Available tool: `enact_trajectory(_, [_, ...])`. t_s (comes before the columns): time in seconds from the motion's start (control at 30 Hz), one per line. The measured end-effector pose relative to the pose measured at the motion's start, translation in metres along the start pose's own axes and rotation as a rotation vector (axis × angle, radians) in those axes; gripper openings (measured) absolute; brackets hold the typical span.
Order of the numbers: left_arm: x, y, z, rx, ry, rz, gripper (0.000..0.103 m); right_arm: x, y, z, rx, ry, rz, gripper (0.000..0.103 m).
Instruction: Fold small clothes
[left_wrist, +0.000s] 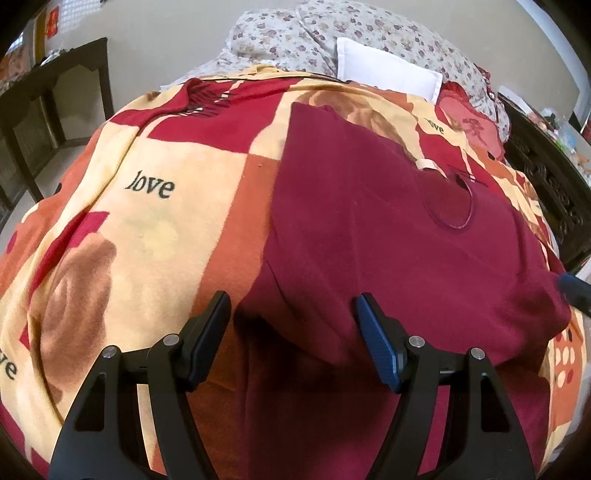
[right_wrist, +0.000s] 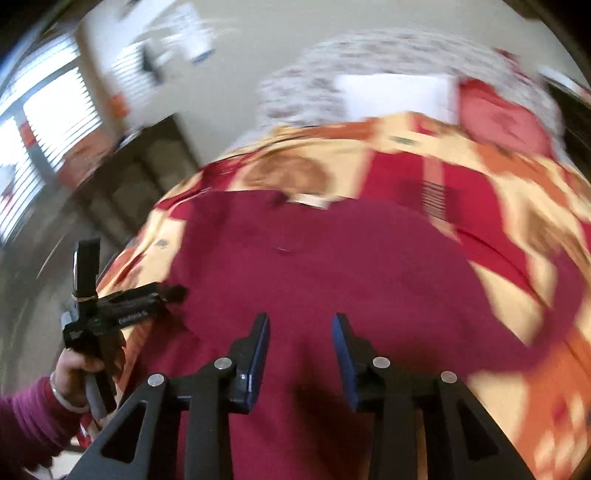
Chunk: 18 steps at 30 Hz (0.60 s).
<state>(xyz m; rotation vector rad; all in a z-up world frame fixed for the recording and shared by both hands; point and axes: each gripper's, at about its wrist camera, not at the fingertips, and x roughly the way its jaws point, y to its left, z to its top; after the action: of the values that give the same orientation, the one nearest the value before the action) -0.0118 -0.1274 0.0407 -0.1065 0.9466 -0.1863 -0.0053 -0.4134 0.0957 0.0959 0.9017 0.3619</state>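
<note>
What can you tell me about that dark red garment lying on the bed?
The dark red garment looks like a soft, plain knit top, spread mostly flat on a patterned blanket that reads "love". Its round neckline, with a pale tag or loop beside it, lies toward the pillows. A seam runs along the near left side. The near edge drapes over the bed's front. Both claws, left and right, hover open above it; neither grips it.
</note>
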Motion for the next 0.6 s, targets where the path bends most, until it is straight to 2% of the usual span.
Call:
enact_trajectory(0.13, [0.004,0.006,0.004,-0.020,0.005,0.004,0.071,0.076,0.008,0.023,-0.131,0.122,-0.004,0.033])
enact_trajectory(0.2, [0.007,0.009,0.005,-0.027,0.012,-0.004,0.071,0.102,0.005,0.030,-0.158,0.158,-0.027,0.033])
enact_trajectory(0.27, [0.011,0.012,0.005,-0.034,0.017,-0.007,0.071,0.116,0.001,0.030,-0.185,0.174,-0.013,0.033])
enact_trajectory(0.4, [0.019,0.014,0.005,-0.040,0.022,-0.013,0.071,0.116,0.006,0.030,-0.263,0.139,-0.036,0.033])
enact_trajectory(0.47, [0.019,0.014,0.005,-0.036,0.018,-0.011,0.071,0.116,0.004,0.034,-0.263,0.125,-0.049,0.033])
enact_trajectory(0.6, [0.020,0.013,0.006,-0.039,0.016,-0.012,0.071,0.122,0.003,0.031,-0.256,0.159,-0.005,0.033])
